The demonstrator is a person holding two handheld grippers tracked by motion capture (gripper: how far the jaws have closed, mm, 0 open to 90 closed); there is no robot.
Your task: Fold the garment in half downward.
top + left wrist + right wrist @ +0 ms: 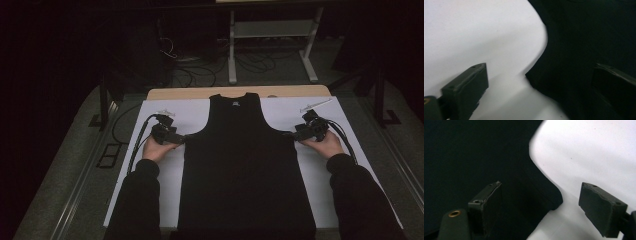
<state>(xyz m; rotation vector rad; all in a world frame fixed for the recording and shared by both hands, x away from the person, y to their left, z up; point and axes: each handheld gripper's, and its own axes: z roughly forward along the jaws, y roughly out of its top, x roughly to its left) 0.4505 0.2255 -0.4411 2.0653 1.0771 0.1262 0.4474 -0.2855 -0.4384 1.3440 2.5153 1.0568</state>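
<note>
A black sleeveless top (240,160) lies flat on the white sheet (165,115), neck toward the far edge. My left gripper (182,140) is at the top's left underarm corner, held by a hand. In the left gripper view its jaws stand wide apart (537,67), one over the white sheet (474,30), the other over the black cloth (586,37). My right gripper (292,135) is at the right underarm corner. Its jaws are open (541,184) with the corner of the black cloth (474,152) between them, pads not pressing on it.
The white sheet covers a wooden table whose far edge (200,92) shows beyond the top. Cables (145,130) trail from each gripper across the sheet. Behind the table stand a pale metal rack (272,30) and loose floor cables (200,75).
</note>
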